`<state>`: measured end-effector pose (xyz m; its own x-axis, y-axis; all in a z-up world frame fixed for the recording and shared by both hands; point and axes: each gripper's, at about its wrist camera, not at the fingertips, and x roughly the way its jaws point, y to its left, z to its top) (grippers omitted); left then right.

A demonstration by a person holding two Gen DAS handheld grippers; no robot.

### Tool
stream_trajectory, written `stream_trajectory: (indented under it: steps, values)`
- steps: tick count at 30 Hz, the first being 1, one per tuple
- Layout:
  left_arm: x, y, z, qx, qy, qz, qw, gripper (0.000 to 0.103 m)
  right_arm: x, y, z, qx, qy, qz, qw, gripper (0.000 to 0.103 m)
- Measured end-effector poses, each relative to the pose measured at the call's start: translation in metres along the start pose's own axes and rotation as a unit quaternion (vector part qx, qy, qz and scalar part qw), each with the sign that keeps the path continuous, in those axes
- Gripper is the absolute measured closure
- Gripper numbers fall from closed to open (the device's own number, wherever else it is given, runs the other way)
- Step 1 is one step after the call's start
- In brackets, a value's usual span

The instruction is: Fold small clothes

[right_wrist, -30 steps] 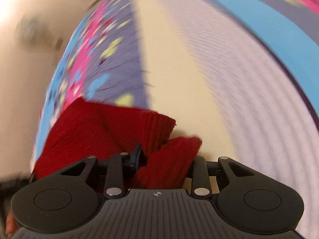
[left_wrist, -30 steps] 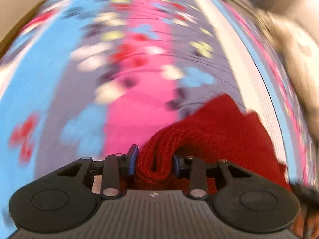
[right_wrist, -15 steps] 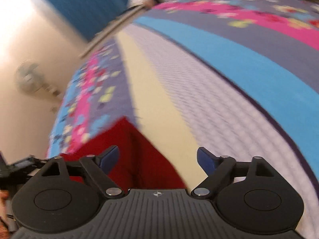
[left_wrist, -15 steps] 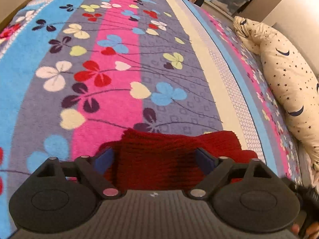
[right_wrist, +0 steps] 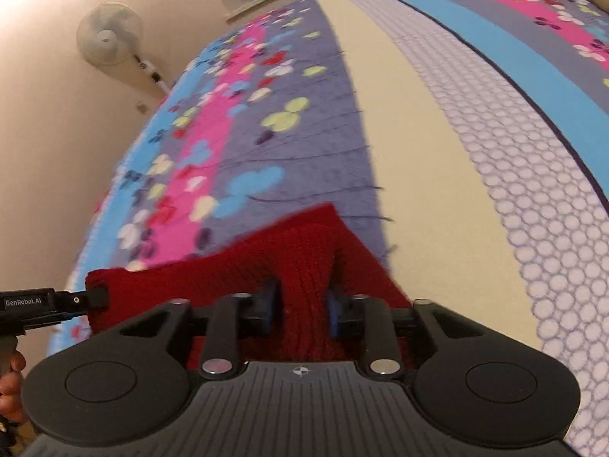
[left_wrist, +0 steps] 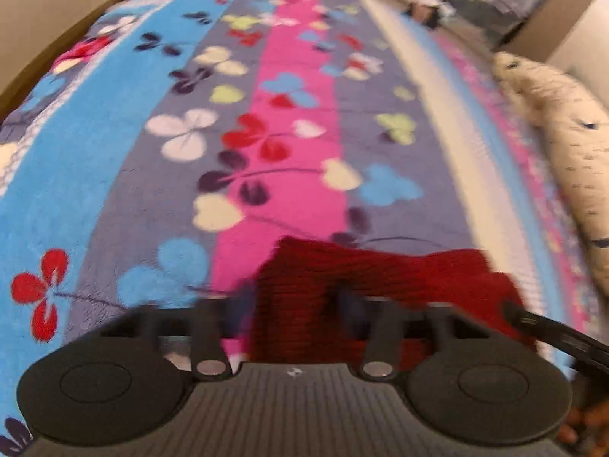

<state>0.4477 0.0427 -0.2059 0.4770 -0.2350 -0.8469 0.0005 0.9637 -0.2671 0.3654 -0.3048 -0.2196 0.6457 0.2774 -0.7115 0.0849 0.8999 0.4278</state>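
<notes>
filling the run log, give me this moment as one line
task: fold small clothes | left gripper: opening, red knit between jaws | right gripper: closing on knit fold | surface: floral blanket

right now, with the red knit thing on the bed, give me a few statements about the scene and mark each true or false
1. The red knitted garment lies on a flowered, striped fleece blanket. True.
2. A fold of the garment sits between the jaws of the right gripper. True; those jaws are closing on it.
3. The white round fan stands on the blanket. False: it is on the wall beside the bed.
4. The cream speckled pillow lies on top of the garment. False: it lies apart from it, along the blanket's far right edge in the left wrist view.
</notes>
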Motion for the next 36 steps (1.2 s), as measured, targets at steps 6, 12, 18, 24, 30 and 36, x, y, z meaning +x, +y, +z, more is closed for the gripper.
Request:
stream_trajectory:
  steps: [6,12,18,24,30,36]
  values:
    - [-0.022,0.033,-0.014,-0.060,-0.020,0.070,0.9955,0.000,-0.030,-0.015,-0.018,-0.033,-0.038,-0.098,0.994,0.030]
    - [-0.126,0.020,-0.084,0.012,-0.041,0.160,0.9862,0.000,-0.140,-0.011,-0.065,-0.024,-0.077,-0.096,0.992,0.021]
    - [-0.210,-0.054,-0.183,0.066,-0.034,0.146,0.9865,0.000,-0.227,0.054,-0.144,-0.156,-0.064,-0.125,0.978,0.009]
    - [-0.255,-0.098,-0.255,0.080,-0.016,0.096,0.9920,0.000,-0.296,0.072,-0.192,-0.139,-0.067,-0.118,0.981,0.009]
    - [-0.292,-0.114,-0.293,0.094,-0.043,0.099,0.9897,0.000,-0.343,0.080,-0.219,-0.144,-0.097,-0.112,0.979,0.009]
    - [-0.309,-0.119,-0.305,0.099,-0.063,0.114,0.9865,0.000,-0.357,0.089,-0.232,-0.163,-0.103,-0.113,0.975,0.009]
